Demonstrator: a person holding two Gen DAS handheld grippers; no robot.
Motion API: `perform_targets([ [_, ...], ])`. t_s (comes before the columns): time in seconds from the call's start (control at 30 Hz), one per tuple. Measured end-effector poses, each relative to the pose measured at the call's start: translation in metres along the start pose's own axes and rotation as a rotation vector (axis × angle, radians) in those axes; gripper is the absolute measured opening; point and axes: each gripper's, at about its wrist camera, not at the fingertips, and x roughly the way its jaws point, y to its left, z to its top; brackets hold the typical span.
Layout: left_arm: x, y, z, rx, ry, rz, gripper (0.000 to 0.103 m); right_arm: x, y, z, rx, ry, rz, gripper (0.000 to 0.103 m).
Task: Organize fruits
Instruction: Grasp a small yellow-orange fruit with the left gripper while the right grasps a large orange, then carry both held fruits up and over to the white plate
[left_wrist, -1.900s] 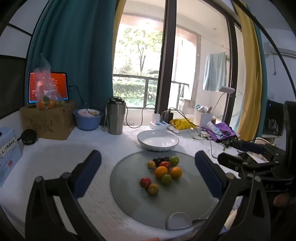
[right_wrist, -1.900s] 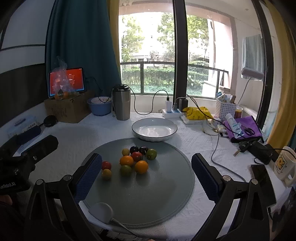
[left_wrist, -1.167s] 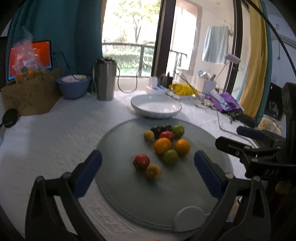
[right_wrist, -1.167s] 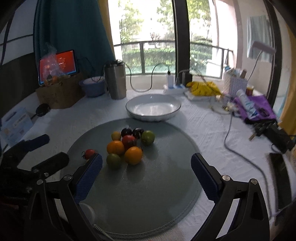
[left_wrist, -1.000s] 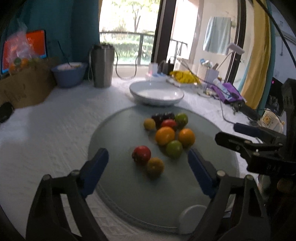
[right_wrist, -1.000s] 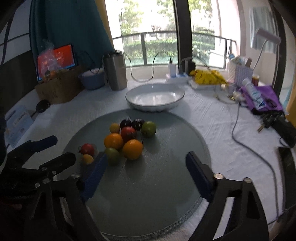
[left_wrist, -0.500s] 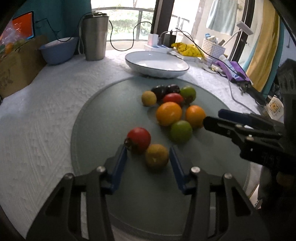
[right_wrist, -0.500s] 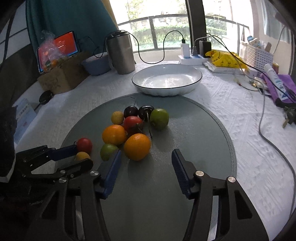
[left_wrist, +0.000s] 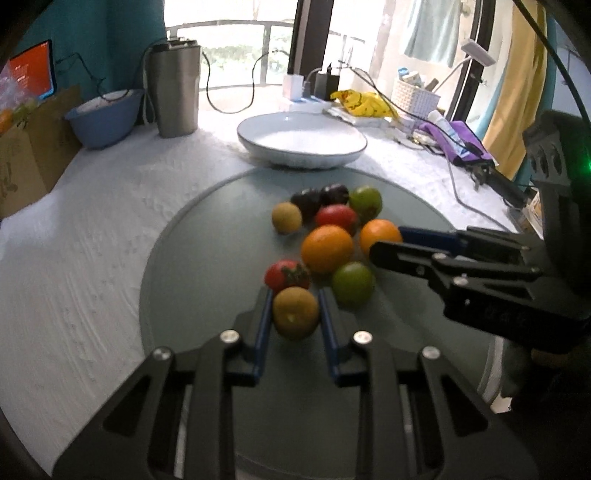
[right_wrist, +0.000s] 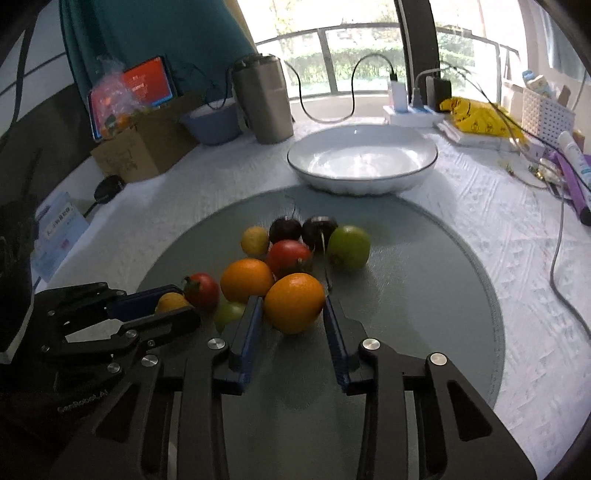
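**Both grippers clamping first fruits, bowl waiting empty**

The fruits are all sitting on the grey mat (right_wrist: 424, 295) before the white bowl (right_wrist: 362, 157). Left gripper (left_wrist: 295, 314) is pinching the yellow-brown fruit (left_wrist: 295, 312); right gripper (right_wrist: 293, 314), jaws just closing, is squeezing the orange (right_wrist: 294, 302). Nothing is sorted yet.

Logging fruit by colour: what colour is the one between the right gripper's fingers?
Orange. The fruit shows best in the right wrist view.
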Motion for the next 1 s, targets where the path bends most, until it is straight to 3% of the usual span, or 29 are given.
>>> perform_targets([
  [0.47,-0.010,0.008,0.042,-0.005,-0.103,0.007,0.026,-0.017,-0.017,0.034,-0.019,-0.113,-0.061,0.036],
  [0.8,0.014,0.021,0.083,-0.036,-0.139,-0.024,0.026,0.000,-0.033,0.067,-0.044,-0.134,-0.082,0.036],
  [0.87,0.023,0.021,0.092,-0.039,-0.136,-0.035,0.026,0.006,-0.036,0.072,-0.049,-0.130,-0.081,0.030],
  [1.0,0.041,0.020,0.105,-0.048,-0.119,-0.054,0.026,0.018,-0.041,0.080,-0.053,-0.123,-0.077,0.030],
])
